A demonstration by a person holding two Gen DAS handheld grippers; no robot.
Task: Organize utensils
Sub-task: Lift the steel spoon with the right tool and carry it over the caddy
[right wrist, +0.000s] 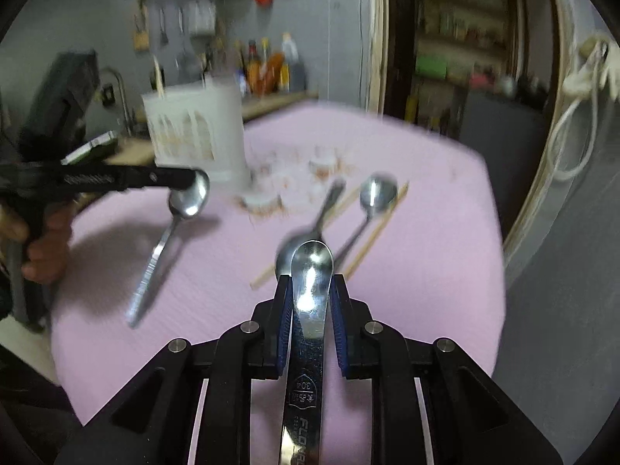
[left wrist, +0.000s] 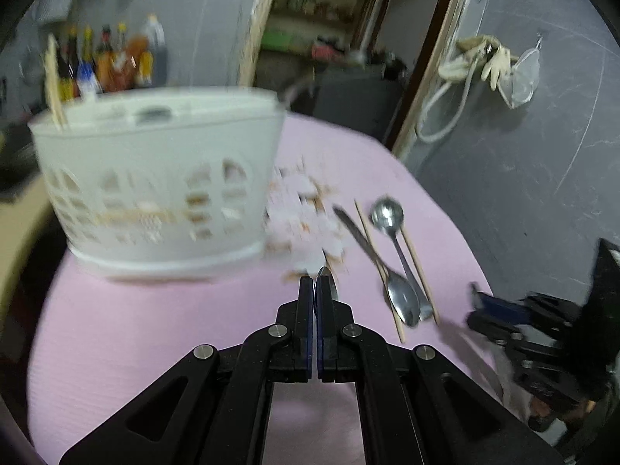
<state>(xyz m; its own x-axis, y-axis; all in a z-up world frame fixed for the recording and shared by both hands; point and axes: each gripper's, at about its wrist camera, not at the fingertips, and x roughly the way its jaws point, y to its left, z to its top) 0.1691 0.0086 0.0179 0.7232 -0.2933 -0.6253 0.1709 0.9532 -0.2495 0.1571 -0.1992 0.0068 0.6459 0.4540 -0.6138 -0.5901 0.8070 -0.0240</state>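
Spoons occupy both claws above the pink-covered table (left wrist: 155,329). In the right wrist view the left claw (right wrist: 192,178) is clamped shut on the bowl of a spoon (right wrist: 186,201) whose handle hangs down toward the cloth, clear of it; a hand (right wrist: 42,252) grips that tool. The right claw (right wrist: 311,290) stands narrowly apart, its blue pads pressing the sides of a second spoon (right wrist: 310,310) that runs lengthwise between them, bowl forward. Two more spoons (left wrist: 391,228) and loose chopsticks (left wrist: 416,263) lie together on the cloth. A white slotted basket (left wrist: 155,178) stands further back, a chopstick (left wrist: 52,77) upright inside.
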